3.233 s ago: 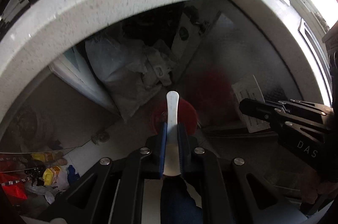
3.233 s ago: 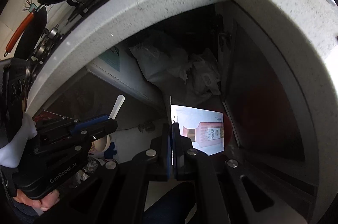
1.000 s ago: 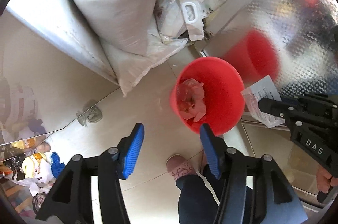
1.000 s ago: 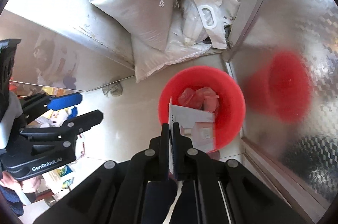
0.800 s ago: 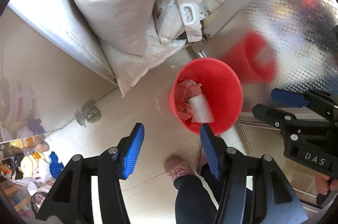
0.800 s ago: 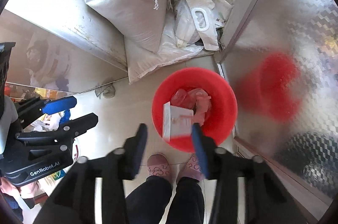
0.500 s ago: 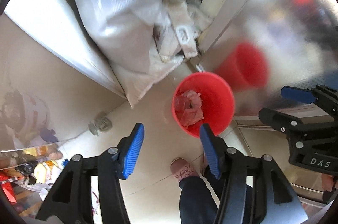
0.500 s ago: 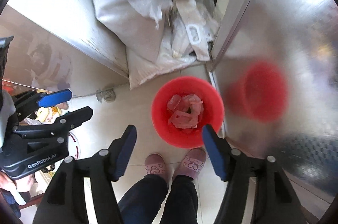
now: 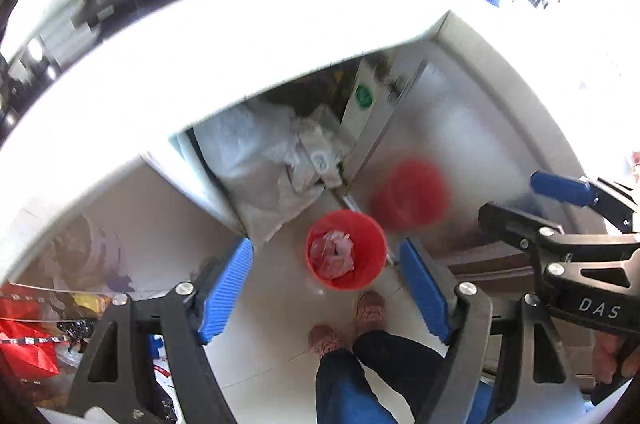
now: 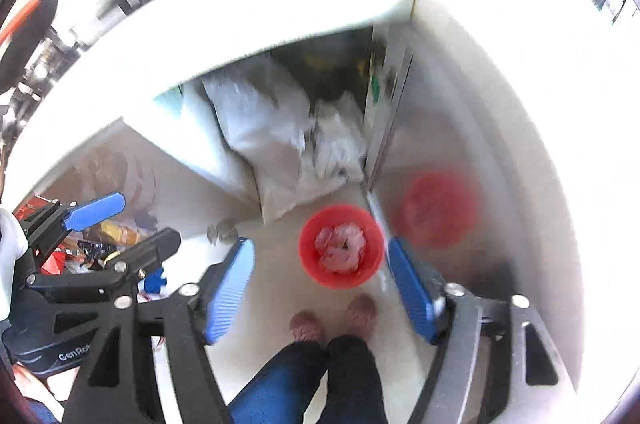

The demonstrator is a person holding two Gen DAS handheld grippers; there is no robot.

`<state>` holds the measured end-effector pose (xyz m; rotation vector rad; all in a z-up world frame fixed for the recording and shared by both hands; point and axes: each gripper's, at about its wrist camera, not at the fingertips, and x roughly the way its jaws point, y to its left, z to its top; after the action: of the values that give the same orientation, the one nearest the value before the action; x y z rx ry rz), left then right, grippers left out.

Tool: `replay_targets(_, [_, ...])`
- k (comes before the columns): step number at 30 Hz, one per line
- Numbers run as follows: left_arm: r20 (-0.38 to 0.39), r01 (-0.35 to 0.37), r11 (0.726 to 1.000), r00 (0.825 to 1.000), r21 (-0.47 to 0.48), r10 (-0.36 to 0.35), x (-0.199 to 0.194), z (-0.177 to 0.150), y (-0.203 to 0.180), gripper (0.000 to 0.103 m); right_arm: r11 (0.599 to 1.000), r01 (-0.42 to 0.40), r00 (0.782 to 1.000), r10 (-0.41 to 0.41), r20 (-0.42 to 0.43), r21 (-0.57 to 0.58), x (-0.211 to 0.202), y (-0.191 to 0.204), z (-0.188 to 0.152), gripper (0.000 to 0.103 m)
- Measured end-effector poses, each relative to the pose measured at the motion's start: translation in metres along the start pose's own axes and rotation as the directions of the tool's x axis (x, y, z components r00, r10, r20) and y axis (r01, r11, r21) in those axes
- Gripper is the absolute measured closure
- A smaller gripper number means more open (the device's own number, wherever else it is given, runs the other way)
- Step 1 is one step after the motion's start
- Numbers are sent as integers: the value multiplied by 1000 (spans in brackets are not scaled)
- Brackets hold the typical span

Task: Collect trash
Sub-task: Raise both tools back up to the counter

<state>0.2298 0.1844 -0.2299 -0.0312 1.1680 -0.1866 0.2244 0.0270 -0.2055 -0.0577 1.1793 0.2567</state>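
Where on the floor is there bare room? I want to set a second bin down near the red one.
Bare tile lies left of the red bin, running toward the reflective cabinet panel, and between the bin and the person's slippers. It is crowded behind the bin, where white sacks fill the open cupboard, and tight on its right against the steel door. Far left, colourful clutter shows.

Bright daylight overexposes the countertop [image 9: 248,36]; motion blur softens everything, with fisheye bending at edges.
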Motion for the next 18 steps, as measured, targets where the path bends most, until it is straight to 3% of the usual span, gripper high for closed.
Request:
replay_targets(6, [84, -21, 997, 996, 70, 15, -44, 30, -25, 25, 998, 56, 993, -54, 104, -14, -59, -12, 9, 22])
replay_targets(10, [116, -51, 994, 992, 92, 40, -64, 53, -40, 20, 996, 92, 986, -93, 141, 12, -75, -25, 18, 17])
replay_targets(18, [176, -72, 984, 983, 162, 43, -80, 124, -65, 20, 991, 100, 976, -116, 185, 92, -100, -61, 52, 5])
